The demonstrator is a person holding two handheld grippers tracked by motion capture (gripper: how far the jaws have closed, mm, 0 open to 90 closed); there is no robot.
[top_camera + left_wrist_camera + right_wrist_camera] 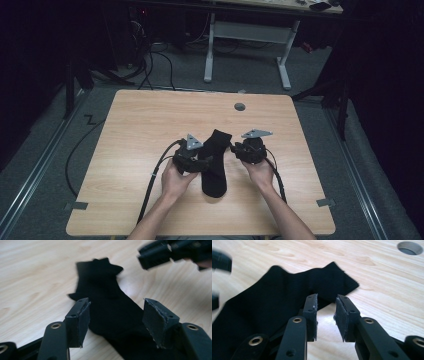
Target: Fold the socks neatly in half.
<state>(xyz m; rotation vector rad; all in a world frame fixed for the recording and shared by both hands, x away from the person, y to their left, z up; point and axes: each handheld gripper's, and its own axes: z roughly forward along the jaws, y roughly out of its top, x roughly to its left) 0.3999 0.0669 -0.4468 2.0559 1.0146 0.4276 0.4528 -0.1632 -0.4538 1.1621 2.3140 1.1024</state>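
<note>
A black sock [215,172] lies flat in the middle of the wooden table [145,115], cuff toward the far side. My left gripper [199,162] sits at the sock's left edge. In the left gripper view, that gripper [116,303] is open, its jaws wide apart over the sock [105,282], with the pads [83,315] clear of the fabric. My right gripper [235,149] is at the sock's right edge near the cuff. In the right gripper view, this gripper [327,297] is open with a narrow, empty gap, just off the sock's [274,297] cuff corner.
A round cable hole [240,106] sits in the tabletop beyond the sock, and shows too in the right gripper view [409,247]. A white desk frame [250,35] and floor cables [150,65] lie past the table's far edge. Bare wood surrounds the sock.
</note>
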